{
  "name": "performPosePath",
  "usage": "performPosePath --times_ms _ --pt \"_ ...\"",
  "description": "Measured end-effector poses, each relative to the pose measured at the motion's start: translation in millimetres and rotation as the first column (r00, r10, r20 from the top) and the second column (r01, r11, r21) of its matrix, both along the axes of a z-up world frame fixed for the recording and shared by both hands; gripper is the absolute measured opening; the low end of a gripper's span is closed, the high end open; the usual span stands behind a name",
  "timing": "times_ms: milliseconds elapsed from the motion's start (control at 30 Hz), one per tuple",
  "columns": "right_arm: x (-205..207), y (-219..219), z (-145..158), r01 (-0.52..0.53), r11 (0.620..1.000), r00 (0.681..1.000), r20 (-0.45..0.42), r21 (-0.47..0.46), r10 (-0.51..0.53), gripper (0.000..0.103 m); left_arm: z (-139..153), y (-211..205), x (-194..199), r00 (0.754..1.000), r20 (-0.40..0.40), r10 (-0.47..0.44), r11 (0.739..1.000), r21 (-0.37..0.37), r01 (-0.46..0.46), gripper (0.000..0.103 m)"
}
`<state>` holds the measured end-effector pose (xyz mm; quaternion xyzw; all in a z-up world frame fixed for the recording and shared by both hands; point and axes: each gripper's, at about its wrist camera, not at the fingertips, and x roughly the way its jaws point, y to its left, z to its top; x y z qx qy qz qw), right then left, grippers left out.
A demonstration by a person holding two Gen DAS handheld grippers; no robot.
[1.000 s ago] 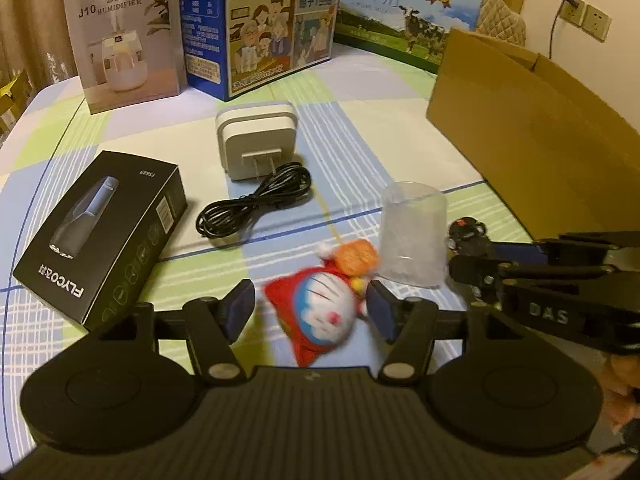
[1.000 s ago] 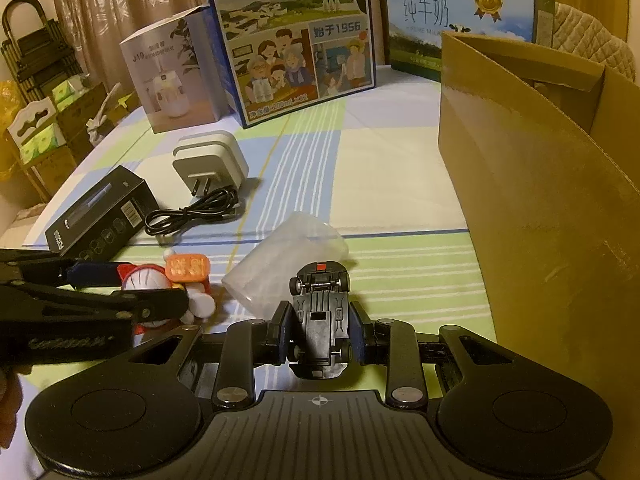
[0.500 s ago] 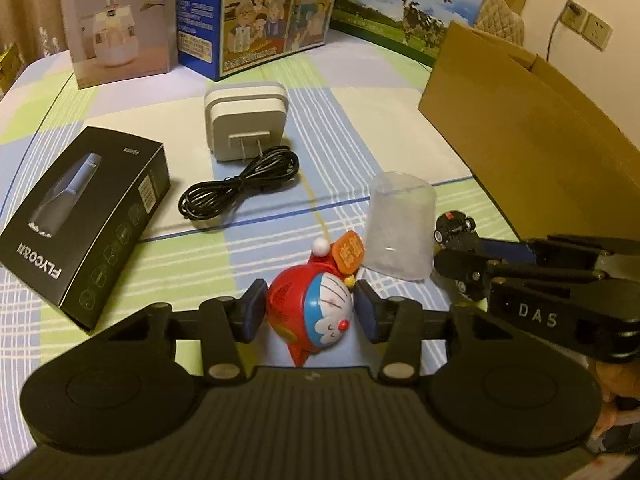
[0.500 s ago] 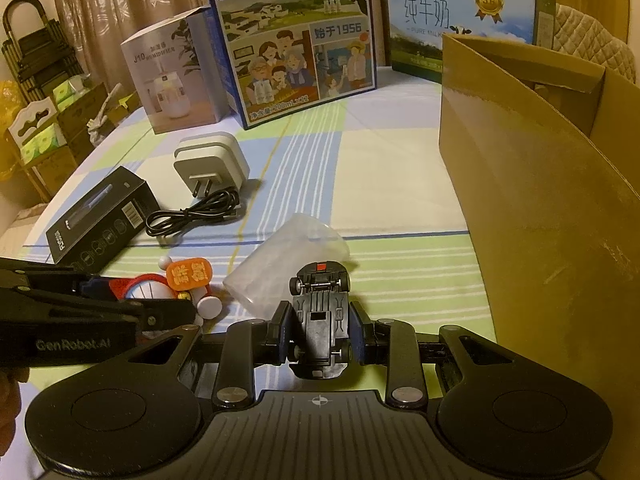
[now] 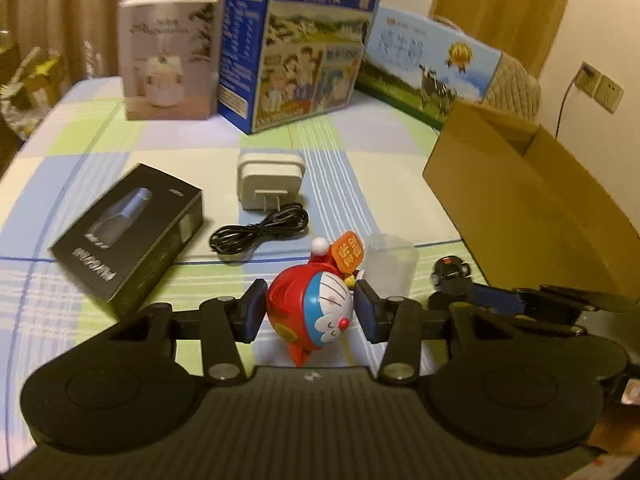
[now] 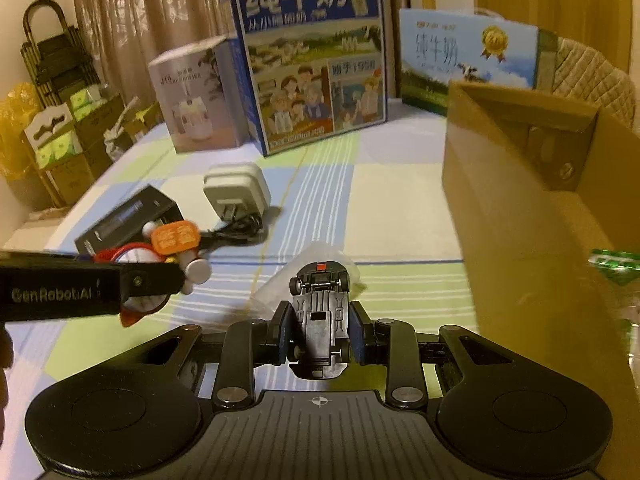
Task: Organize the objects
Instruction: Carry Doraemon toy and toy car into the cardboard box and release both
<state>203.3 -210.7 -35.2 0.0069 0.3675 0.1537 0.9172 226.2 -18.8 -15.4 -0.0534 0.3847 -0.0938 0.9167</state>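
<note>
Left gripper [image 5: 310,312] has its pads closed on the red cartoon cat toy [image 5: 316,308], low center of the frame. Right gripper [image 6: 320,332] is clamped on a black toy car [image 6: 320,320], belly up. Just past that there's a clear plastic cup [image 6: 316,256] lying on the checked tablecloth [image 6: 400,200], with a cardboard box [image 6: 520,208] filling the right side.

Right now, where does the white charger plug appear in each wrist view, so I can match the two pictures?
Left wrist view: the white charger plug lies above centre, prongs toward the camera, just behind the coiled black cable.
Right wrist view: the plug lies left of centre, beyond the left gripper.
Shared landmark: the blue milk carton box stands behind the plug in both views.
</note>
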Motion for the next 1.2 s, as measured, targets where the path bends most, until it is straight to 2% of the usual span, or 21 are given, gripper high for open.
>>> performPosePath --times_ms 100,233,433,600,900,1200 --pt "-16.4 -8.2 17.4 0.009 1.0 1.0 0.02 0.0 -0.009 0.027 13.0 -0.7 -17.6 0.999 0.017 0.036 0.999 -0.013 -0.036 0.041" --pt "-42.1 -21.8 42.8 0.016 1.0 0.999 0.04 0.006 -0.016 0.027 30.7 -2.9 -45.9 0.997 0.026 0.079 0.995 -0.067 -0.077 0.041" --pt "-71.5 -37.1 77.9 0.017 1.0 0.998 0.064 0.023 -0.019 0.027 50.4 -19.5 -80.7 0.996 0.013 0.094 0.991 -0.102 -0.092 0.041" --pt "-91.2 -49.0 101.8 0.016 1.0 0.996 0.086 0.026 -0.018 0.027 68.4 -35.6 -103.3 0.996 0.027 0.086 0.991 -0.103 -0.083 0.041" --pt "-114.8 -78.5 126.3 0.043 0.999 0.994 0.104 0.029 -0.046 0.027 94.2 -63.0 -131.1 0.997 0.056 0.053 0.994 -0.094 -0.047 0.041" --pt "-123.5 -115.1 133.3 0.095 0.995 0.989 0.11 0.034 -0.099 0.027 108.8 -96.8 -138.0 0.997 0.081 -0.009 0.996 -0.087 0.016 0.041"
